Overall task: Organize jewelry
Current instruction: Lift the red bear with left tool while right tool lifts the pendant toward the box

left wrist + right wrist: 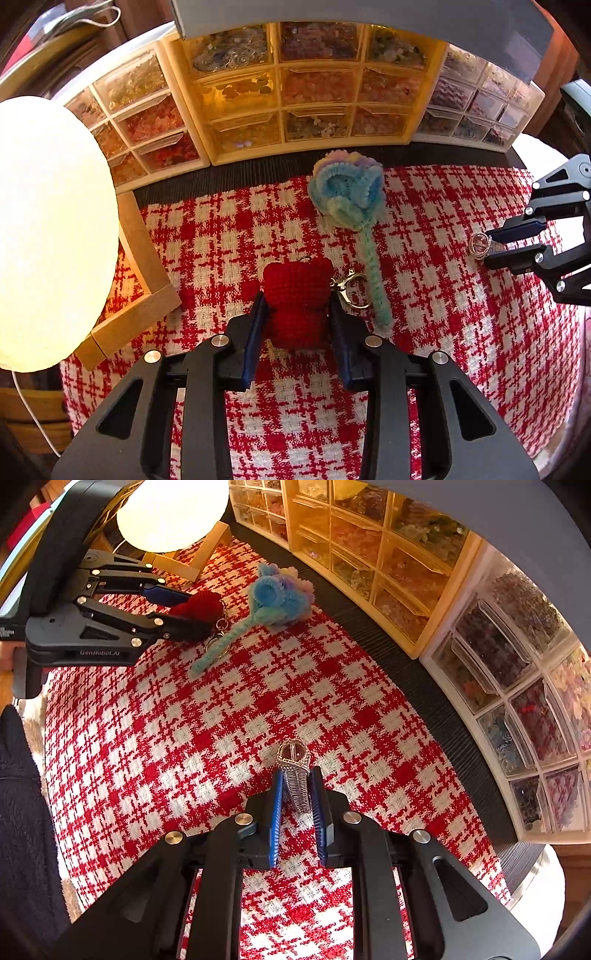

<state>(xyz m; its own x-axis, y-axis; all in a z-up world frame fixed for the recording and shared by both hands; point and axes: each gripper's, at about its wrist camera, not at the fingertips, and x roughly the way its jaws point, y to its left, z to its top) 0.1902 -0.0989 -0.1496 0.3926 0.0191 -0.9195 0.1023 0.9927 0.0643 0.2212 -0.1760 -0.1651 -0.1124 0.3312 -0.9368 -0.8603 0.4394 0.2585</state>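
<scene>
Meanwhile left gripper [297, 306] clamps the red crochet keychain [299, 295] (metal clasp dangling); right gripper [297, 775] pinches a wire-wrapped ring [293, 764]

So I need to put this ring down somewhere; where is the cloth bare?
The checked cloth is bare between the pipe-cleaner flower and the wire ring in the right tool. It is crowded by the lamp, where the left tool grips the red charm.
</scene>
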